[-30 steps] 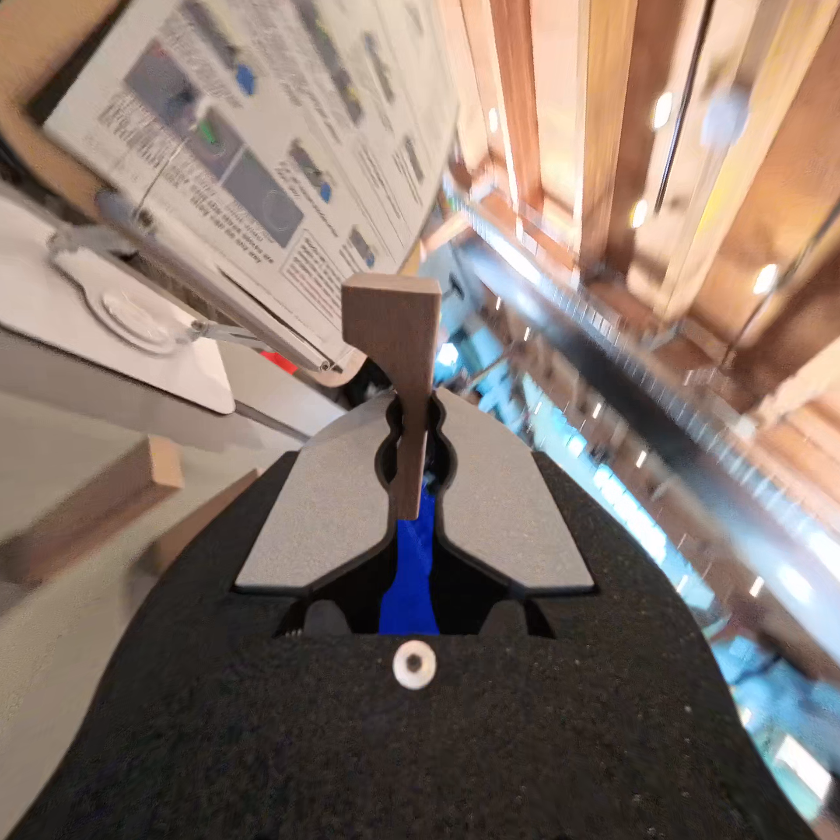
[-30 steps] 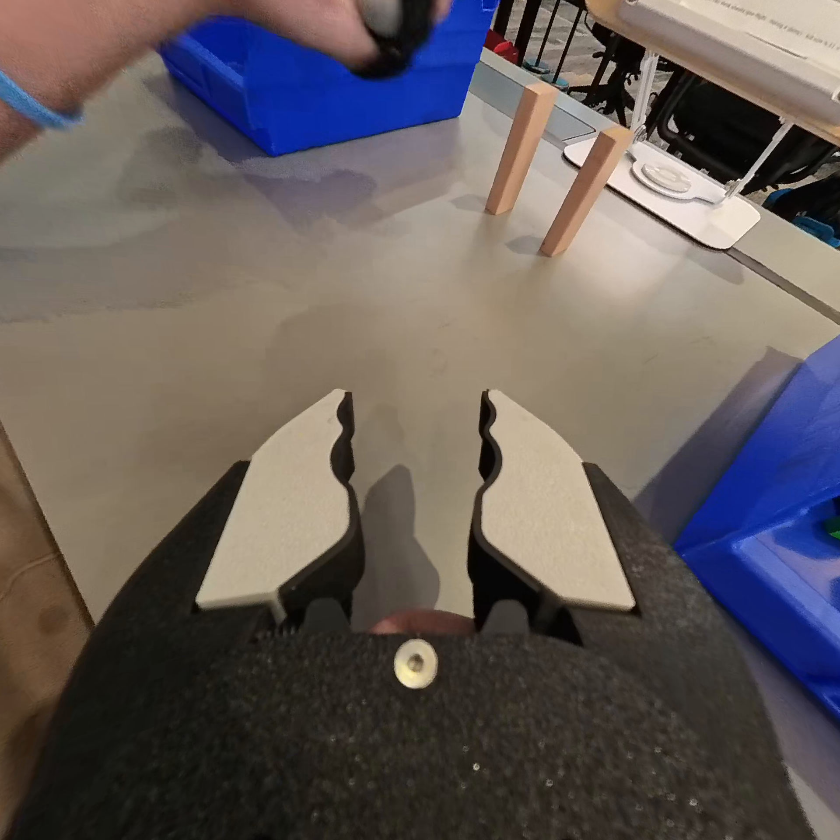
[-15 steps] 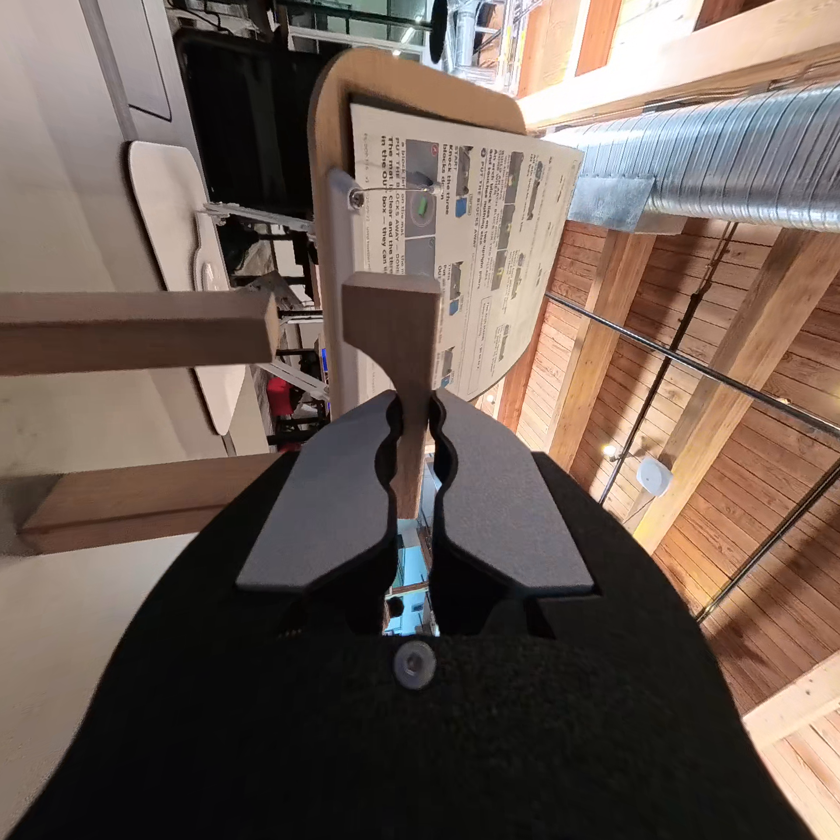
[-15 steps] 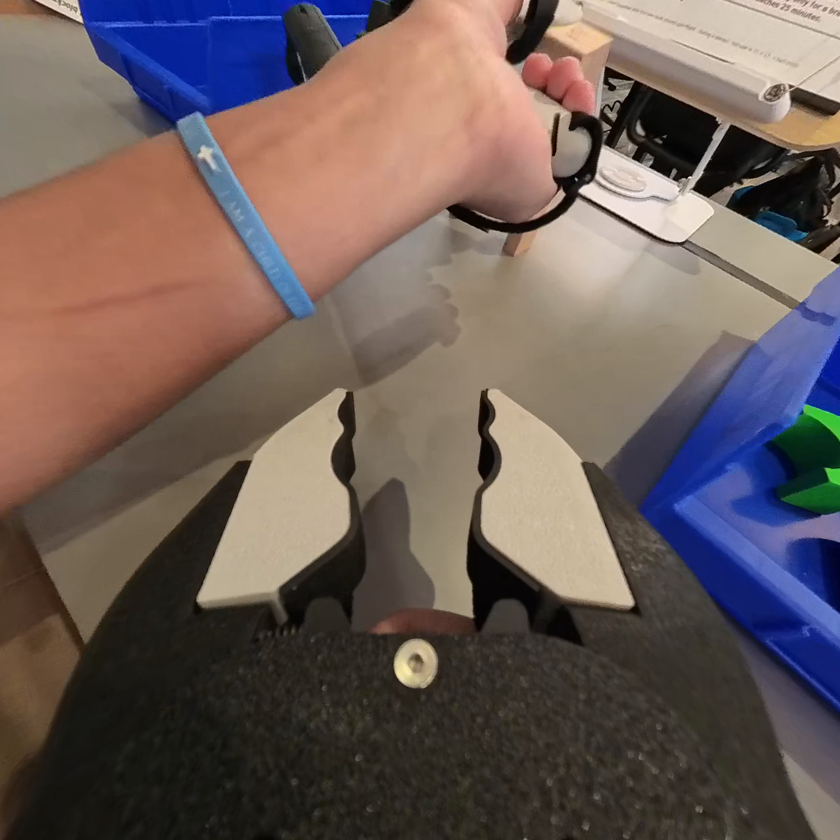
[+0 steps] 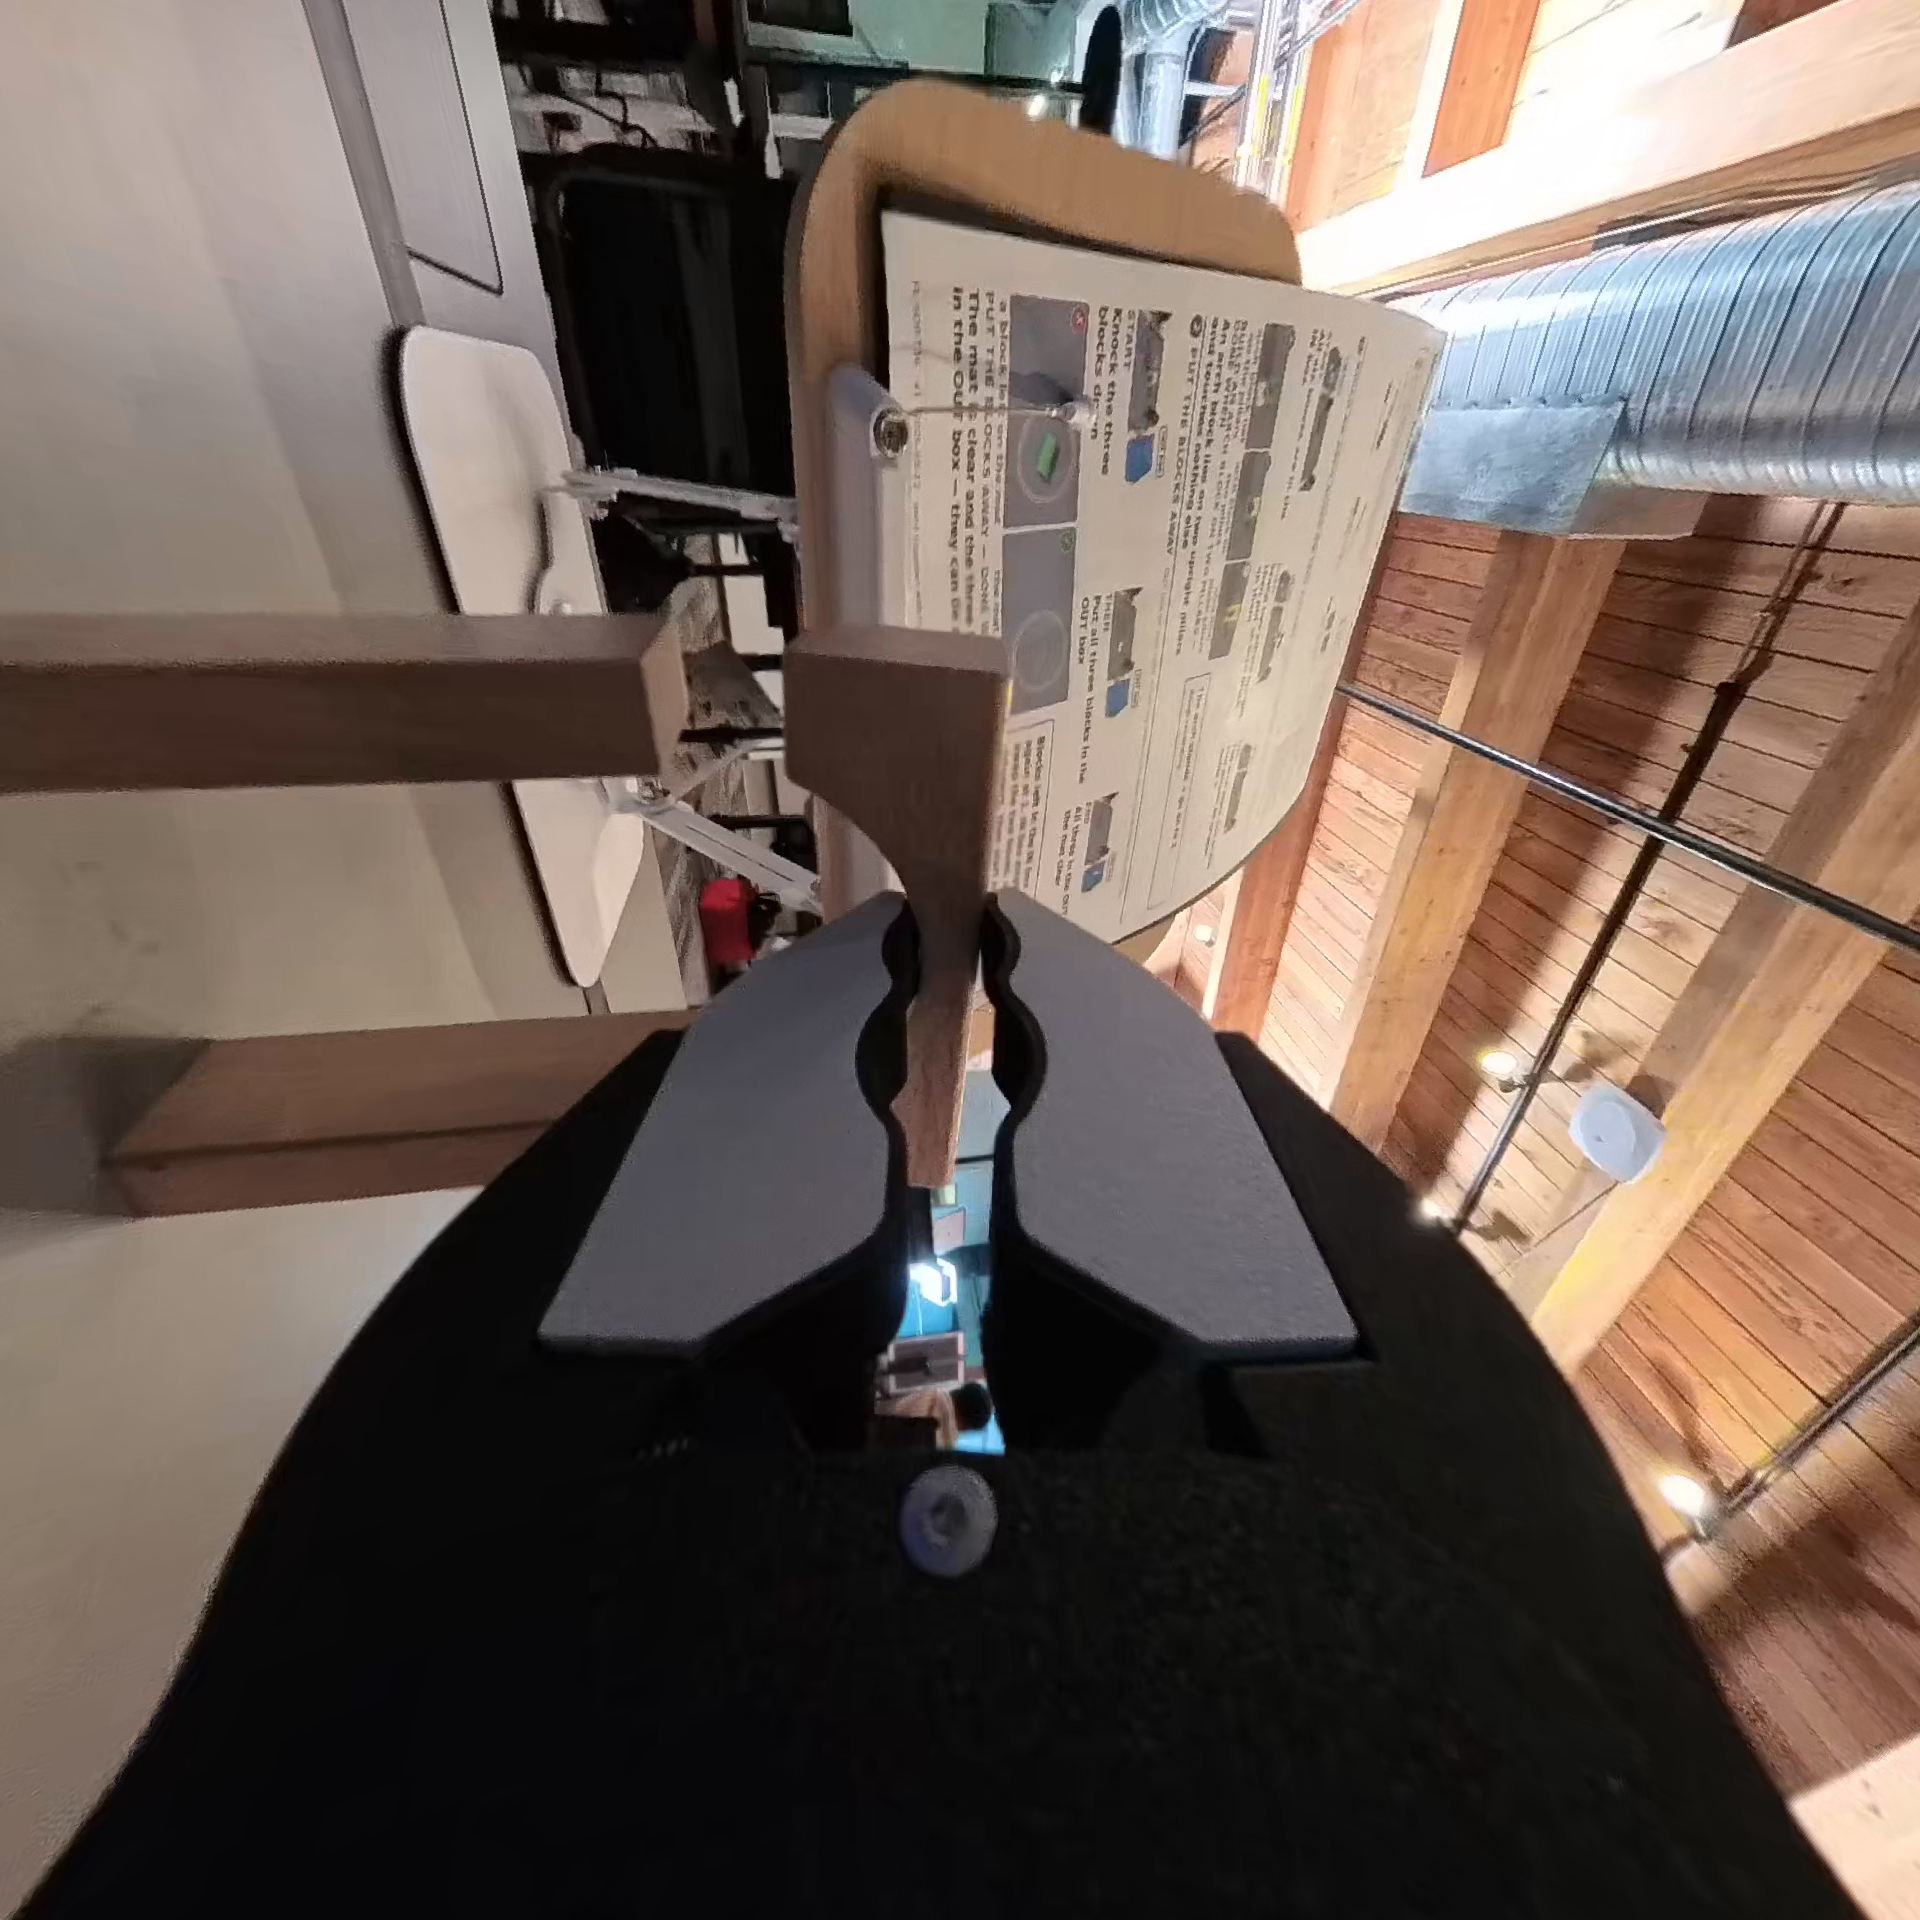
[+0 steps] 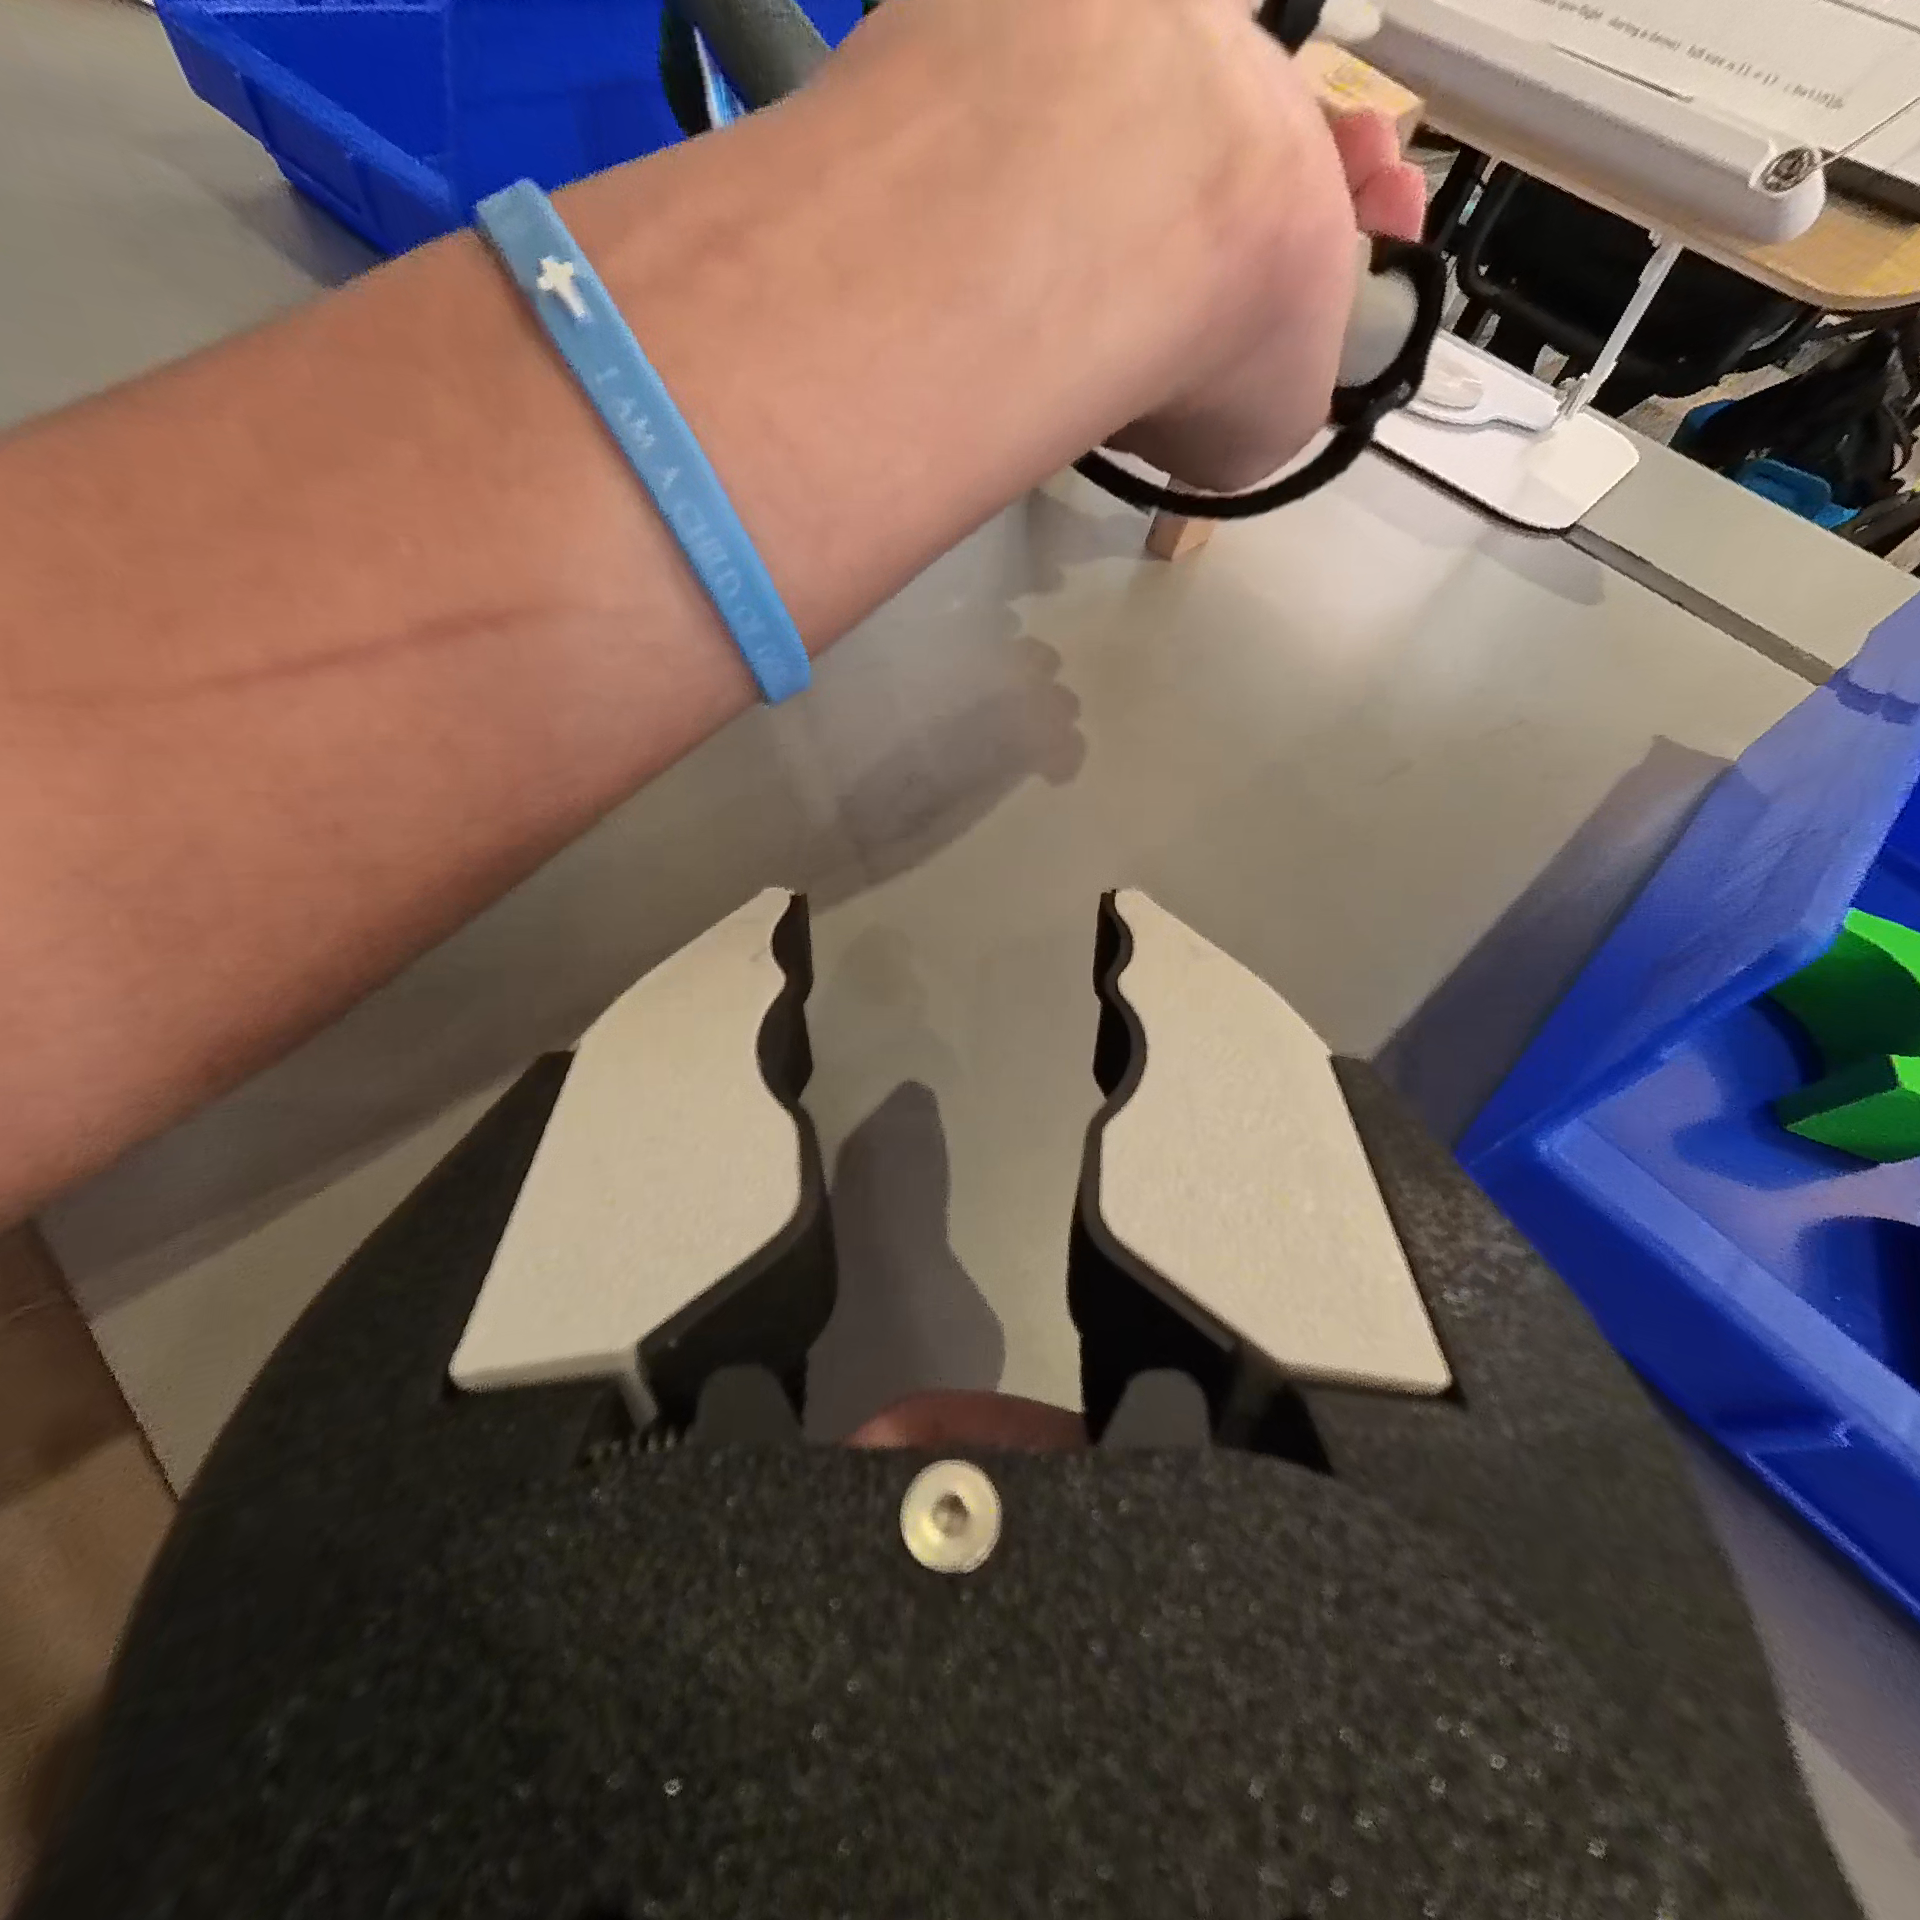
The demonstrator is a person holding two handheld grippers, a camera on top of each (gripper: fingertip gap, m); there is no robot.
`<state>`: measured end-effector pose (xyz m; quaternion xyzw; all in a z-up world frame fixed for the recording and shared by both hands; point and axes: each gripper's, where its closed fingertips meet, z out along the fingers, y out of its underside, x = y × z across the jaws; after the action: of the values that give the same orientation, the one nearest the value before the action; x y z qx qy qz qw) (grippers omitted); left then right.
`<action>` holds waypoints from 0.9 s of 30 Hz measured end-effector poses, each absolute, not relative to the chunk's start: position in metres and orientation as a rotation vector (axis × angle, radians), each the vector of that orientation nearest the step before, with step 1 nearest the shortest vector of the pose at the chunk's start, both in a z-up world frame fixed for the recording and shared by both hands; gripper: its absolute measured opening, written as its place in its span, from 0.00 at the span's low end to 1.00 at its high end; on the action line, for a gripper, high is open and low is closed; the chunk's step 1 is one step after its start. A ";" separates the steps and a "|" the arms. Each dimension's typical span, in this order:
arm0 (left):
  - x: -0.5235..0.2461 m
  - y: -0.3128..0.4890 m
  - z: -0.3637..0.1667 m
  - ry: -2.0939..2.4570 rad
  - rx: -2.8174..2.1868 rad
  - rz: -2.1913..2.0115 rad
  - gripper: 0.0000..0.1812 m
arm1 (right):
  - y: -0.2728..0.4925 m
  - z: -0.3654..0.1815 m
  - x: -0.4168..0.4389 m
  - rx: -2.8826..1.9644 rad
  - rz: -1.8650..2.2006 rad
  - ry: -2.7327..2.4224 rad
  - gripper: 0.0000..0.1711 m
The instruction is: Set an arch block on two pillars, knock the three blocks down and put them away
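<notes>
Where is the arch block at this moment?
In the left wrist view, the arch block is clamped in the left hand-held gripper, just beyond the top of the nearer pillar.

Straight ahead of your left gripper, past its fingertips, a printed instruction sheet with small pictures and lines of text is clipped to a wooden board, turned sideways. Ahead and left of your right gripper, a blue wristband carries pale lettering. Far ahead to its right, another printed sheet shows fine lines.

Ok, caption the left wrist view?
Left gripper shut on arch block, carried sideways beside the two pillars' tops.
</notes>
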<state>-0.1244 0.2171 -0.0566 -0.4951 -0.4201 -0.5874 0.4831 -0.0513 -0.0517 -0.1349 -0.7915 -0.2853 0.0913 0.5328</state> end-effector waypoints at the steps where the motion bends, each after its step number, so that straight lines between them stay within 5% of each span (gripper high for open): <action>1: -0.126 0.217 -0.055 -1.018 -1.203 -1.421 0.06 | -0.052 -0.135 -0.051 -1.886 0.216 -0.680 0.30; 27: -0.125 0.220 -0.070 -1.116 -1.194 -1.439 0.06 | -0.051 -0.138 -0.049 -1.895 0.212 -0.681 0.30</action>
<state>-0.1245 0.2197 -0.0704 -0.4857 -0.4540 -0.5856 0.4637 -0.0493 -0.0507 -0.1377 -0.7939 -0.2854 0.0887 0.5296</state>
